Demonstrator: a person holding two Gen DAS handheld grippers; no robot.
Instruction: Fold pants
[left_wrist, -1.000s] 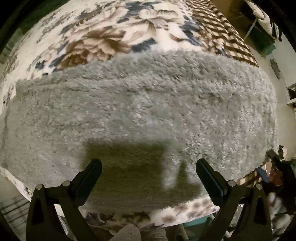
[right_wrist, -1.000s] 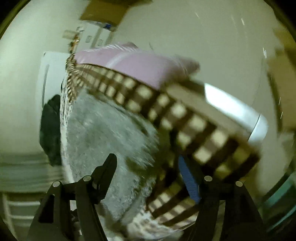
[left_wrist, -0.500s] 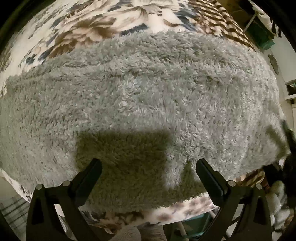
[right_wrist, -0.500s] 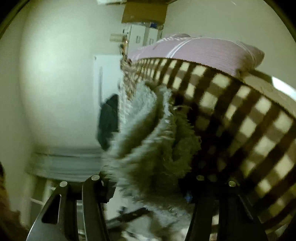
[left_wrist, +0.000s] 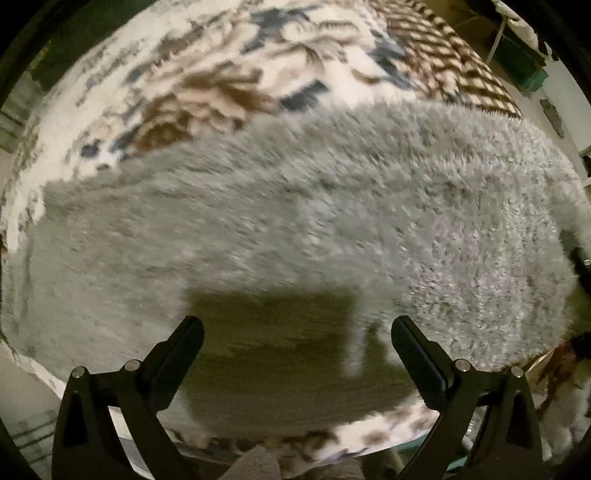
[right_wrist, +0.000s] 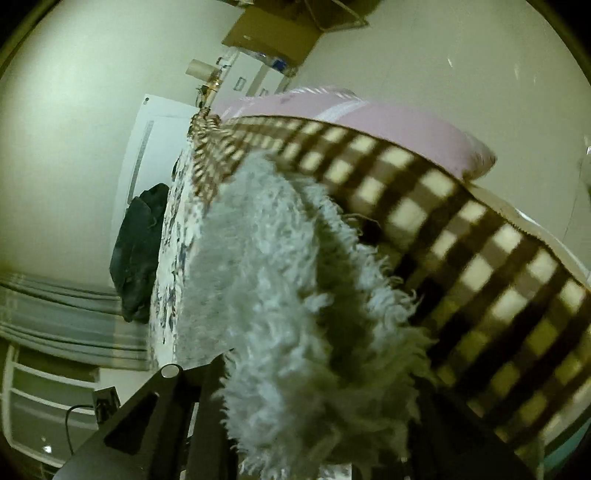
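Step in hand, as I judge it: carrying one end of the fluffy grey pants (left_wrist: 314, 221) over the rest to make a fold.

Right claw (right_wrist: 317, 417): closed on a thick bunch of the pants' end; pile spills out over both fingers, so the bite looks deep. That end is lifted off the bed (left_wrist: 207, 77), with the brown checked blanket (right_wrist: 461, 236) behind it and a pink pillow (right_wrist: 369, 122) beyond.

Left claw (left_wrist: 297, 339): fingers spread wide, holding nothing. It hovers over the near edge of the pants, its shadow falling on the pile between the fingers. Contact with the fabric: cannot tell.

The pants lie flat, spread sideways across the floral bedspread, their long near edge just ahead of the left claw.

To do it well:
- keep the right grip firm; plush pile probably slips
- carry the end low and level, so the layer lands square
- left claw likely best pinning the near edge against dragging.
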